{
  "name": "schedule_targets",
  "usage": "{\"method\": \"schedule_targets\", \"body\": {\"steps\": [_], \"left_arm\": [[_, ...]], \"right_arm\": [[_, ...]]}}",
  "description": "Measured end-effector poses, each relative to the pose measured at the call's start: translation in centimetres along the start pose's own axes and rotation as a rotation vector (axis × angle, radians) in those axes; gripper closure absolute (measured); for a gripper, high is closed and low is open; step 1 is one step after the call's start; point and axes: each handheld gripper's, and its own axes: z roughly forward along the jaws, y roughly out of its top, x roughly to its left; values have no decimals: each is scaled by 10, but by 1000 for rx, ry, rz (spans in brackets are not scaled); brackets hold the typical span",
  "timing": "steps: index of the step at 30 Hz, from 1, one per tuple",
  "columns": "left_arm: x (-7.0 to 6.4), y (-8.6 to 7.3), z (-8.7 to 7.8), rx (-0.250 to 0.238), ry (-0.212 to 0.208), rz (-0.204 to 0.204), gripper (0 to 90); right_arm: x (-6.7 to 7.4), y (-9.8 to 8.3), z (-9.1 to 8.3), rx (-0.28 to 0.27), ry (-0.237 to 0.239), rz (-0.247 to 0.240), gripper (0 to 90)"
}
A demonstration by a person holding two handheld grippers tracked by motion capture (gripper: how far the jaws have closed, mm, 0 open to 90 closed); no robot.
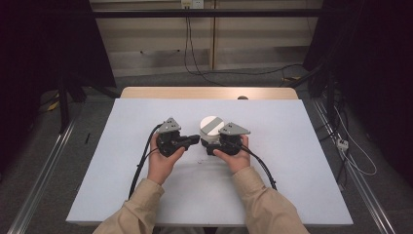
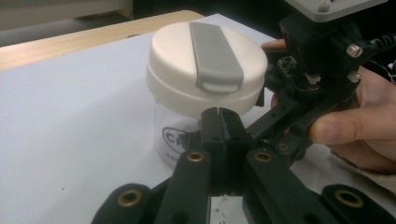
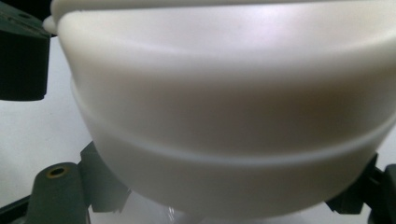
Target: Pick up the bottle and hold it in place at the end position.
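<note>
Jar (image 1: 210, 130) (clear, with a white lid (image 2: 208, 65) and grey flap (image 2: 215, 56)) stands upright mid-table (image 1: 292, 146) between the two grippers. Right gripper (image 1: 214, 146) pinches the jar under its lid. Left gripper (image 2: 223, 122) sits just beside the jar, jaws pressed together on nothing.

The high view looks forward and down on the whole table (image 1: 292, 146) from above the person's side, while both gripper views sit low along their jaws, sharing the jar (image 2: 205, 74), near in the left, pressed close in the right.
</note>
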Motion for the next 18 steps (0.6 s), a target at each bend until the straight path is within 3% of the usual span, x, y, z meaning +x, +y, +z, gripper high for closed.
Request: {"method": "schedule_targets", "body": {"steps": [18], "left_arm": [[-1,2,9,20,17,6,900]], "right_arm": [[0,0,0,3,-4,-3,186]]}}
